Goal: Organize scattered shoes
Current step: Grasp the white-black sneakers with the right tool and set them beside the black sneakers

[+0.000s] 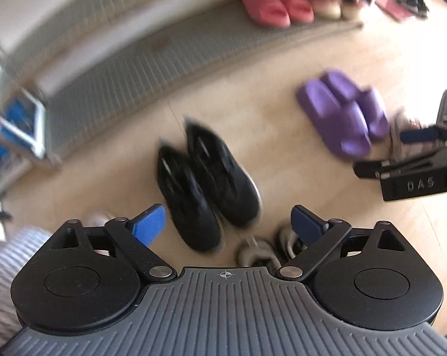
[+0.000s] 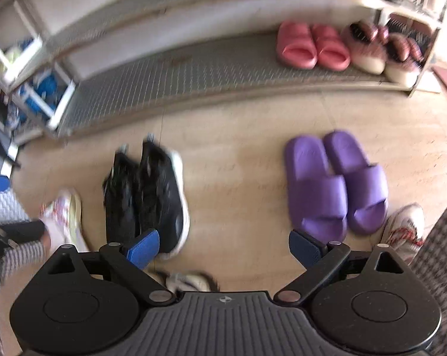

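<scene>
A pair of black sneakers (image 1: pixel 205 187) lies side by side on the wooden floor, just ahead of my left gripper (image 1: pixel 228 222), which is open and holds nothing. To the right a pair of purple slides (image 1: pixel 342 112) lies on the floor. My right gripper (image 2: pixel 223 247) is open and empty above bare floor, between the black sneakers (image 2: pixel 152 195) and the purple slides (image 2: pixel 333 184). It shows at the right edge of the left wrist view, right gripper (image 1: pixel 395 154). A white and red sneaker (image 2: pixel 404 228) lies at the right, a white and yellow one (image 2: pixel 63 219) at the left.
A low mesh shoe rack (image 2: pixel 194 68) runs along the back, with pink slides (image 2: pixel 309 47) and fuzzy slippers (image 2: pixel 380 50) at its right end. Beige shoes (image 1: pixel 262 252) lie right under the left gripper. Patterned trouser legs (image 2: pixel 440 267) stand at the edges.
</scene>
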A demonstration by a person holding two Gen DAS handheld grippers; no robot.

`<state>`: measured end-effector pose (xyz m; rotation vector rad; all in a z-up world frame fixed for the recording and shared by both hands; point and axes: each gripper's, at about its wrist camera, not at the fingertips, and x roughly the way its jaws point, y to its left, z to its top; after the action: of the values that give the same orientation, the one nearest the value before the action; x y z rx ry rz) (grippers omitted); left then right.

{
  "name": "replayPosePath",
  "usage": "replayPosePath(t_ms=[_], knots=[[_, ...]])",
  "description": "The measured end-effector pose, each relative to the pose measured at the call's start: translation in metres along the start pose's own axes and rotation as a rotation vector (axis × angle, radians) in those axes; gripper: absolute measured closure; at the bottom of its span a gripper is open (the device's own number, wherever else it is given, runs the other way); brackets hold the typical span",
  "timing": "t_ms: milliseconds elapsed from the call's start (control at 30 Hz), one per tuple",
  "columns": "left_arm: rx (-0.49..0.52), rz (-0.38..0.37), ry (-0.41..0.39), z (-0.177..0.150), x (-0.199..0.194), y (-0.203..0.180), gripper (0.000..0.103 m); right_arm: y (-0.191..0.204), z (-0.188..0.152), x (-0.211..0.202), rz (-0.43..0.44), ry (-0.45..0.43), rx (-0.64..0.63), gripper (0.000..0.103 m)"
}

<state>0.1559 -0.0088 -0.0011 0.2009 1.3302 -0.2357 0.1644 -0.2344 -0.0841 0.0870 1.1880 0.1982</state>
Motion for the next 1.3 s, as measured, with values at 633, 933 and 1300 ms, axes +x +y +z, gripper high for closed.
replayPosePath(t_ms=[633, 933, 1300], knots=[[0.0, 0.102, 0.188, -0.007, 0.066, 0.034, 0.013, 0.075, -0.045, 0.137, 0.105, 0.431, 0.014, 0.043], [-0.084, 0.088, 0.205, -0.005, 0.074, 0.057, 0.012, 0.083, -0.064, 0.2, 0.053, 0.46, 0.084, 0.03], [-0.1, 0.069, 0.18, 0.004, 0.067, 0.059, 0.011, 0.11, -0.071, 0.196, -0.122, 0.37, -0.334, 0.08]])
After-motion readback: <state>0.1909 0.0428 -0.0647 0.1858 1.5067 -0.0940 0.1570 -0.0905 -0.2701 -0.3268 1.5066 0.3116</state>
